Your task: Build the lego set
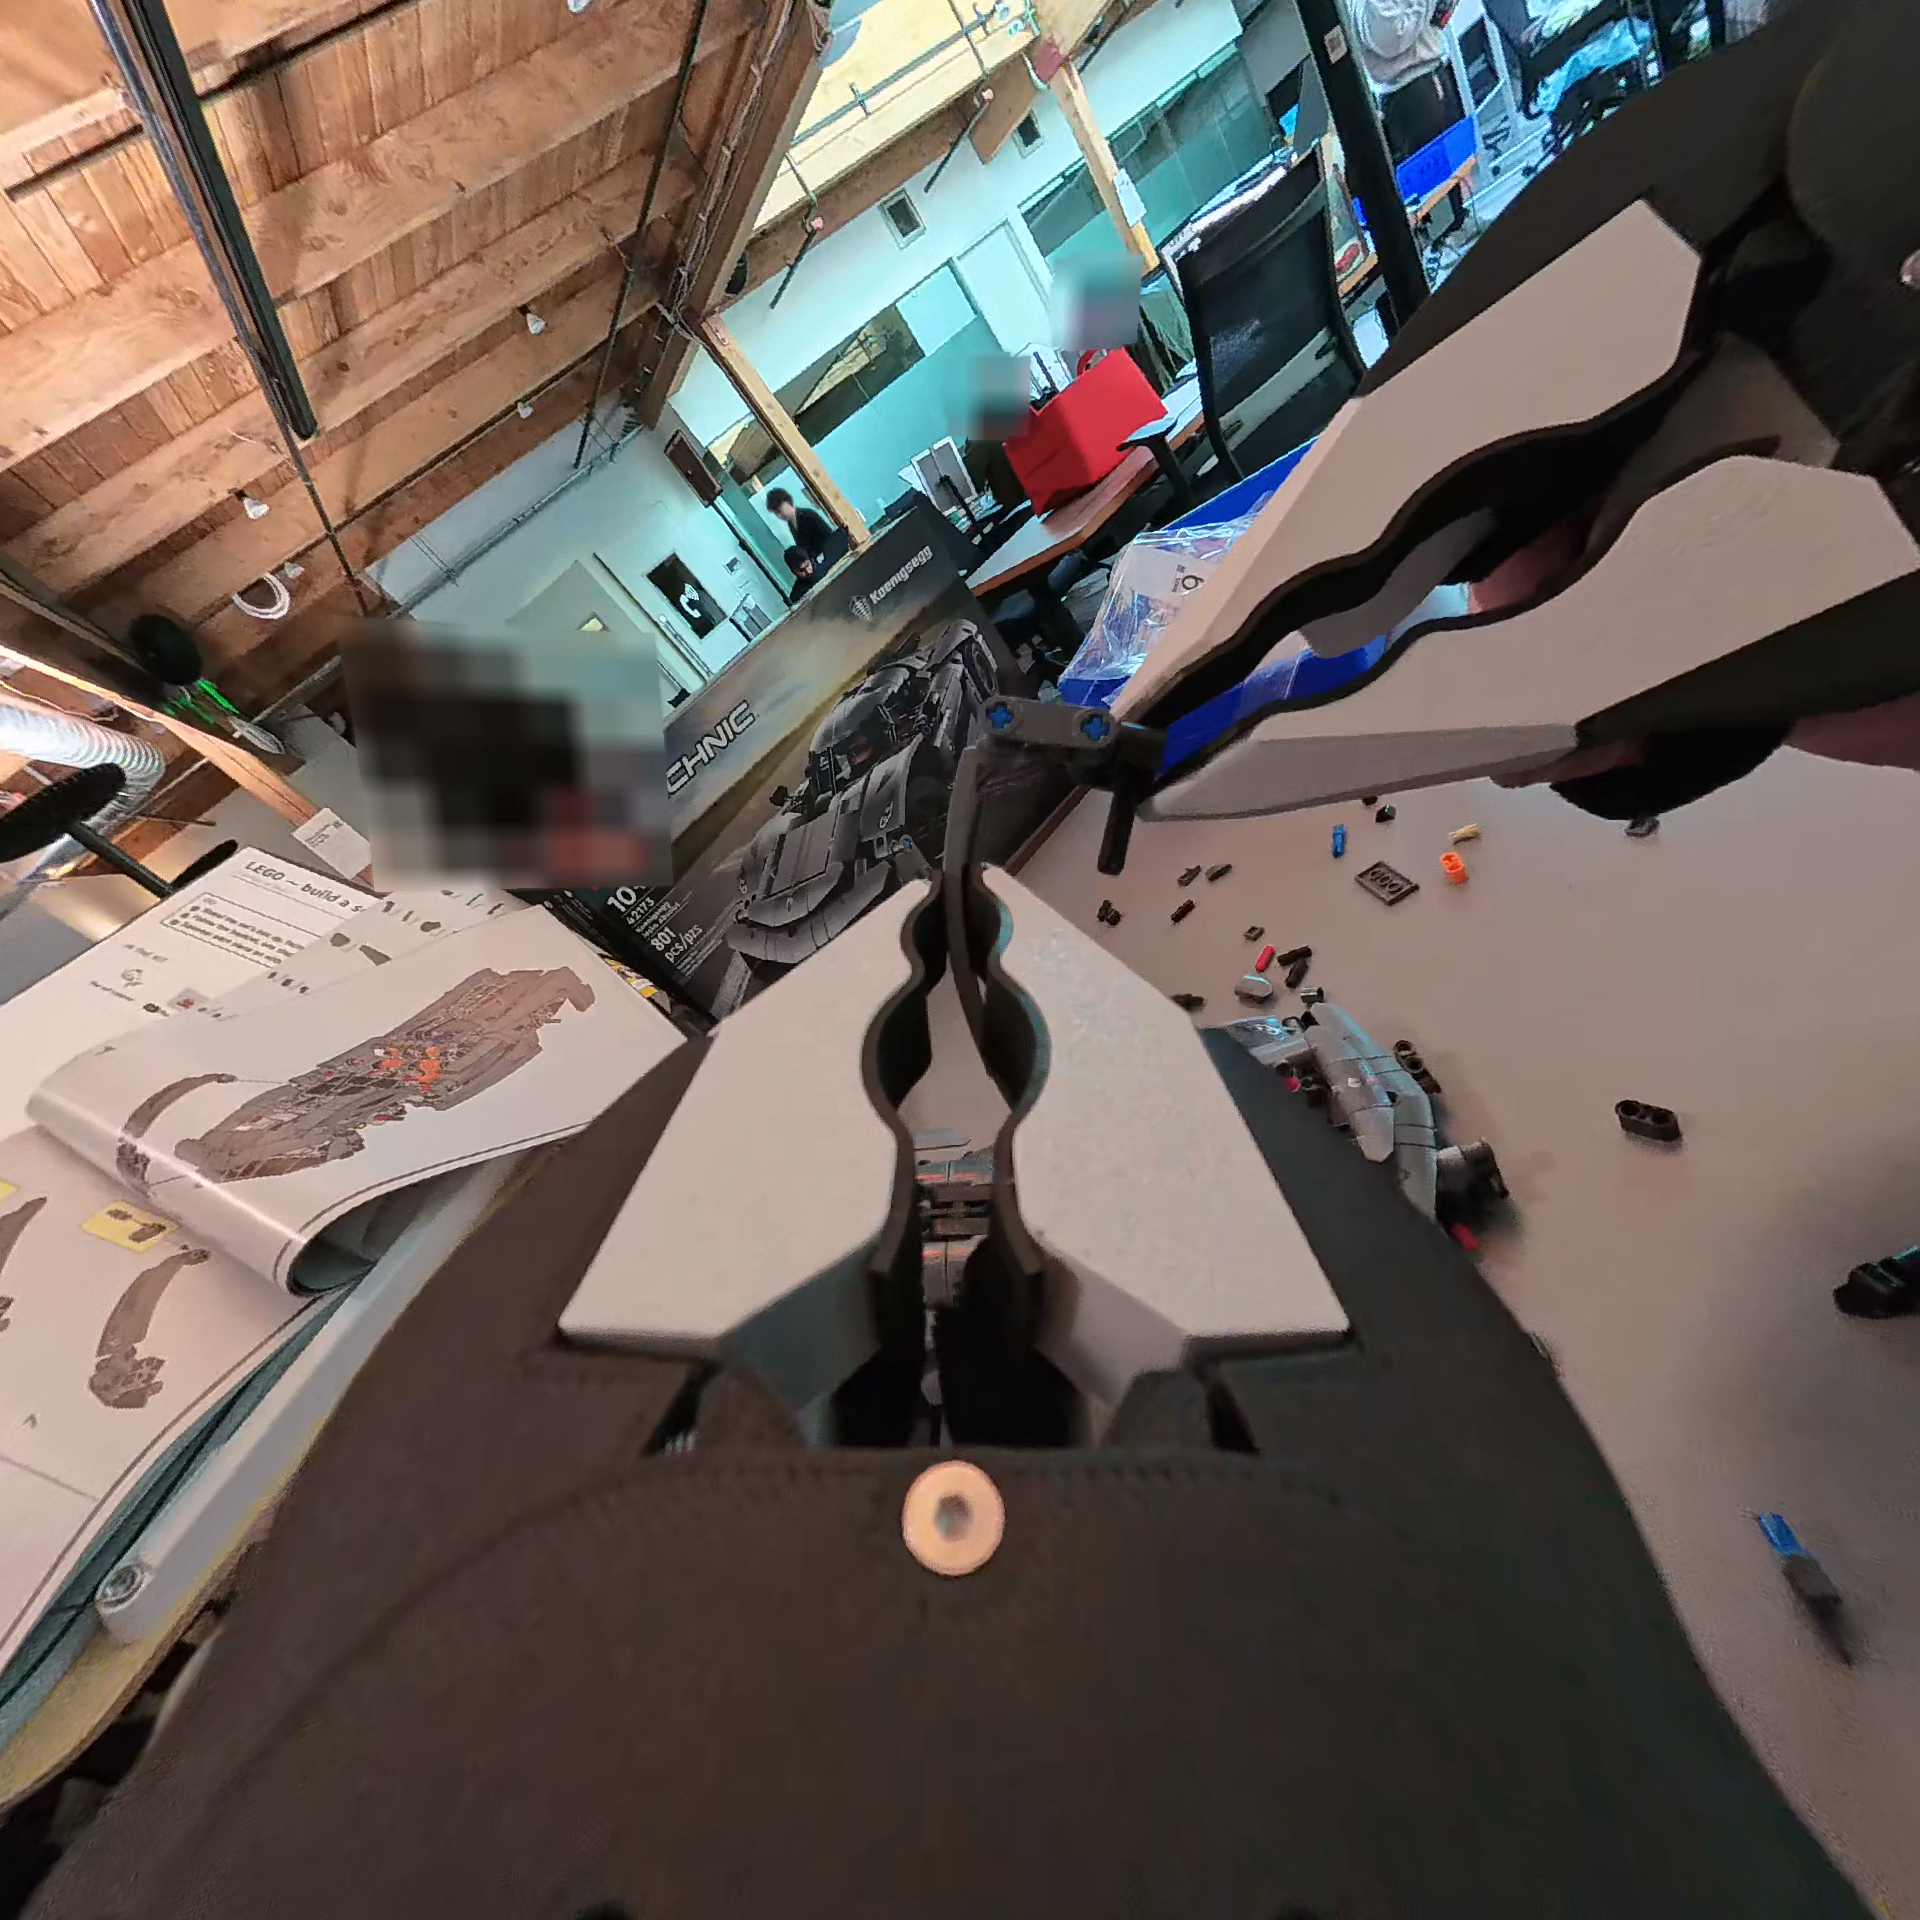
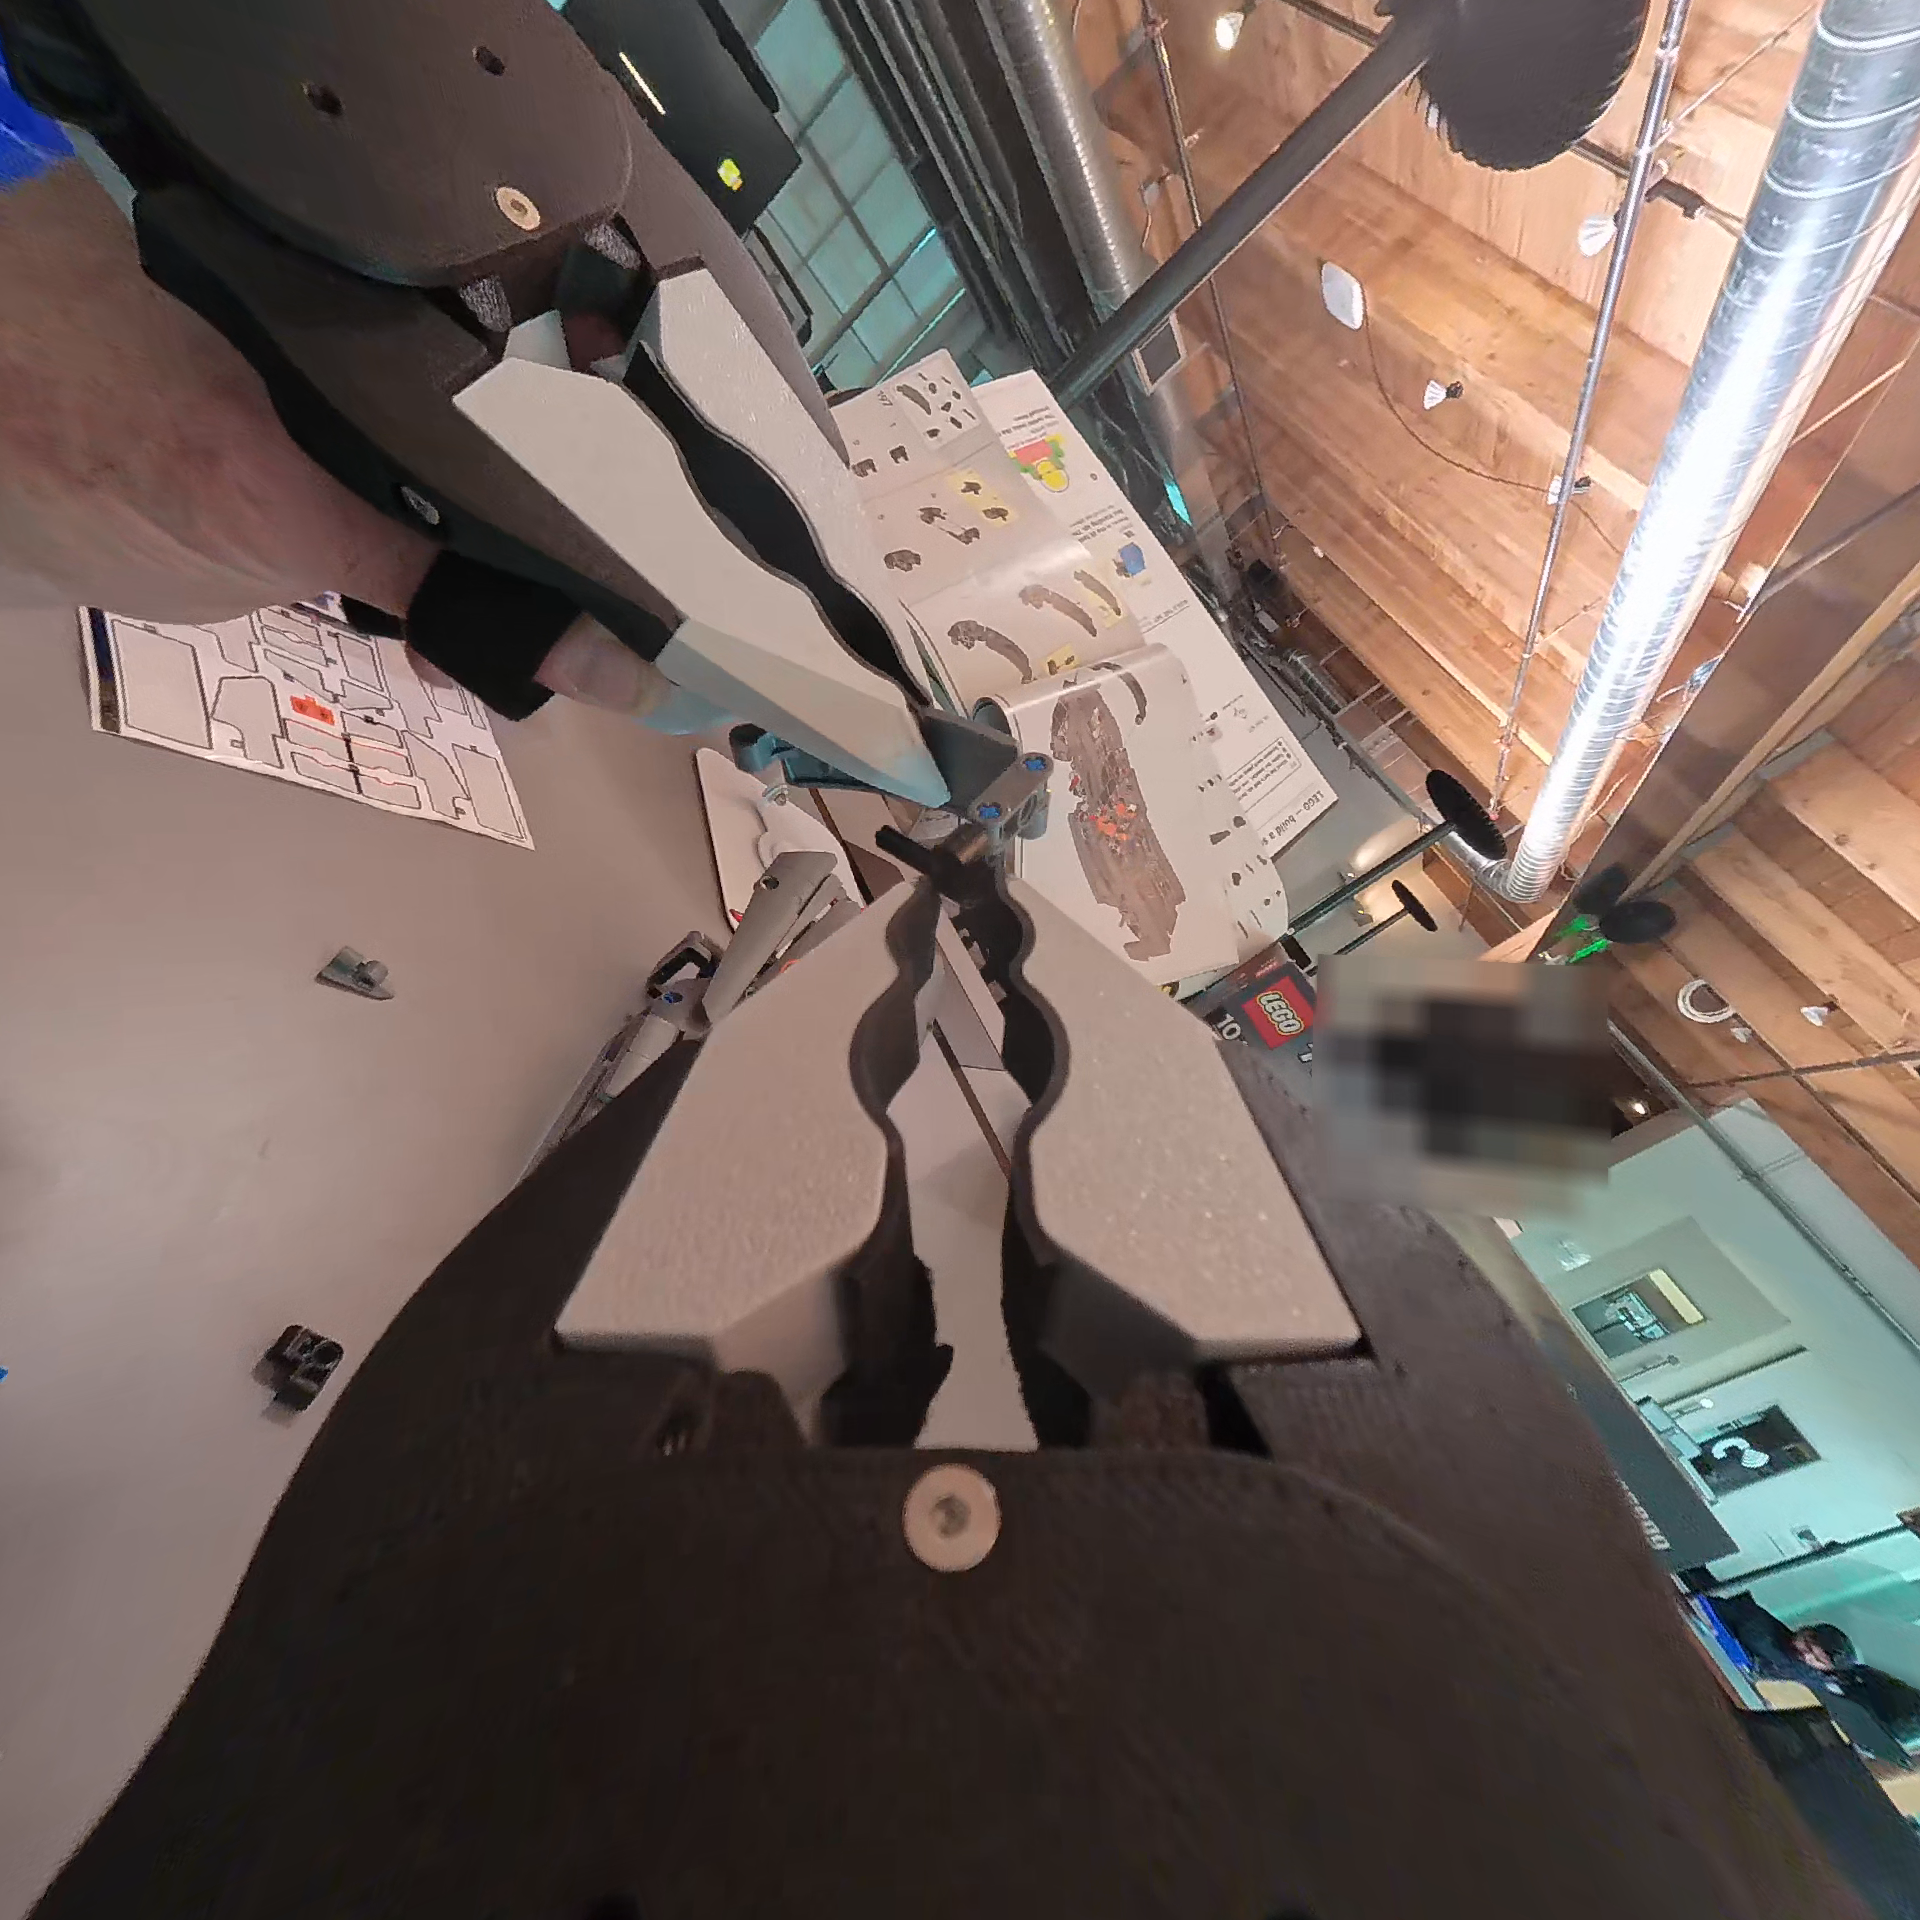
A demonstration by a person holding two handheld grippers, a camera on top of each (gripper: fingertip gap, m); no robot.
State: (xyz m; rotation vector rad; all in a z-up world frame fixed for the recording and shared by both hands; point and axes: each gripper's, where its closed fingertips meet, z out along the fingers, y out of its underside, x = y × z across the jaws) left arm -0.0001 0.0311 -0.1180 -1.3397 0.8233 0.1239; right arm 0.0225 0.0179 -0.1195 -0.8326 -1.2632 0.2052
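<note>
My left gripper is shut on a thin dark grey panel held up off the table. A short grey beam with two blue pins sits on the panel's top end. My right gripper comes in from the upper right and is shut on a black axle piece at the beam's end. In the right wrist view, my right gripper pinches the black axle piece. The left gripper holds the grey beam with blue pins just above it. Both tips nearly touch.
A part-built grey car section and several loose small parts lie on the grey table. An open instruction booklet, the set's box and a blue bin with bags stand behind. A sticker sheet lies to the left. Only a small space, under 4 cm, lies between the two pairs of fingers. Left tips and right tips are each some 20 centimeters from the part-built grey car section.
</note>
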